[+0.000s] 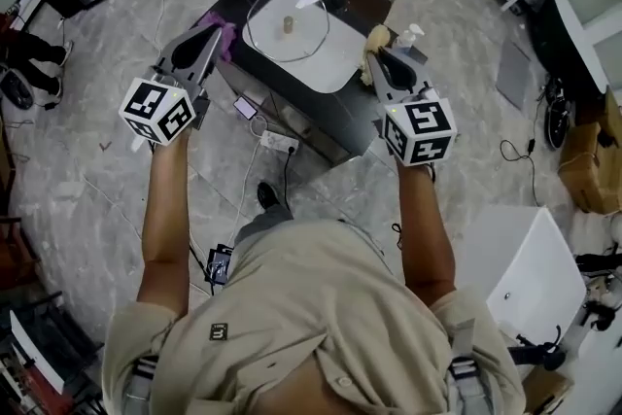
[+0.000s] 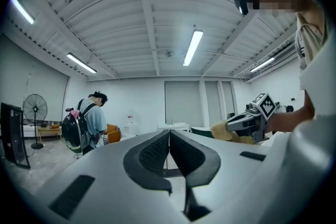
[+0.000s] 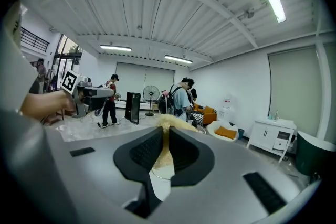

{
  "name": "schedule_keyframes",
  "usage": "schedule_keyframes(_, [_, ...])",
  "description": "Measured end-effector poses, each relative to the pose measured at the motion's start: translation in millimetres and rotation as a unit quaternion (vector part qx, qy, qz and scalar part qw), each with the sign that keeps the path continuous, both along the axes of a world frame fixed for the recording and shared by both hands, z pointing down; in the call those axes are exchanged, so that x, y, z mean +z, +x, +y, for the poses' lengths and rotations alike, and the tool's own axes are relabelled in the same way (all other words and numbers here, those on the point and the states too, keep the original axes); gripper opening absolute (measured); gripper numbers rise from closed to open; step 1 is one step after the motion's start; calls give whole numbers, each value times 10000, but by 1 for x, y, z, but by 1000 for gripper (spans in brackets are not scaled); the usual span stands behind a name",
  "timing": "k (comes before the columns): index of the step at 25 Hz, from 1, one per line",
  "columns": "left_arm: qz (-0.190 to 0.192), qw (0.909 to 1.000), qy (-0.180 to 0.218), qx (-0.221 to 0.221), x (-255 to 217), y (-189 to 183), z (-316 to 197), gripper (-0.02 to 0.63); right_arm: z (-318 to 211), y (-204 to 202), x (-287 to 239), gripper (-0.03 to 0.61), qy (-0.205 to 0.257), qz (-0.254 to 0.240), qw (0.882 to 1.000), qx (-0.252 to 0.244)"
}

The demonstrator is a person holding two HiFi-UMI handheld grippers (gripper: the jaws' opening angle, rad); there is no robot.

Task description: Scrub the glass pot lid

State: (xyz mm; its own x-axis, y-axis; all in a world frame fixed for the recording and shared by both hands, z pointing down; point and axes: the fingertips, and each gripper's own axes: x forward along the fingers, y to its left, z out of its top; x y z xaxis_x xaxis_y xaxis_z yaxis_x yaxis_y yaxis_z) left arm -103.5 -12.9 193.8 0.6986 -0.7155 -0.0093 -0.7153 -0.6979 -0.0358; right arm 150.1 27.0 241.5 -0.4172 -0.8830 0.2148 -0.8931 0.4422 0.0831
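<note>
Large open studio or lab hall, not a home. Left gripper view: white beamed ceiling point(image 2: 157, 18) with tube lights point(image 2: 192, 48) across the top, standing fan point(image 2: 34, 110) at far left, person point(image 2: 86, 120) with a backpack at lower left. Head view: grey marbled floor point(image 1: 117, 180) with loose cables point(image 1: 525, 155), 1 power strip point(image 1: 279, 143) at centre, cardboard boxes point(image 1: 593, 160) at right edge. Right gripper view: orange sofa point(image 3: 228, 132) and white cabinet point(image 3: 273, 132), right of centre.

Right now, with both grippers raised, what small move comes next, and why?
Probably lower the right gripper toward the glass lid: its fingers are shut on the yellow scrubber, yet it hovers clear of the lid, which lies flat on the table.
</note>
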Motion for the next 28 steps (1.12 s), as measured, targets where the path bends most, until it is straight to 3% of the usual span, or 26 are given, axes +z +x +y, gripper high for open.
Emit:
schedule_keyframes(7, [106, 9989, -119, 444, 11, -39, -57, 20, -34, -58, 3, 44, -94, 132, 9994, 301])
schedule_keyframes(14, [289, 9979, -322, 481, 31, -63, -96, 20, -70, -88, 12, 44, -237, 313, 9988, 286])
schedule_keyframes(28, [116, 9969, -761, -175, 75, -85, -151, 20, -204, -97, 51, 44, -493, 221, 9982, -248])
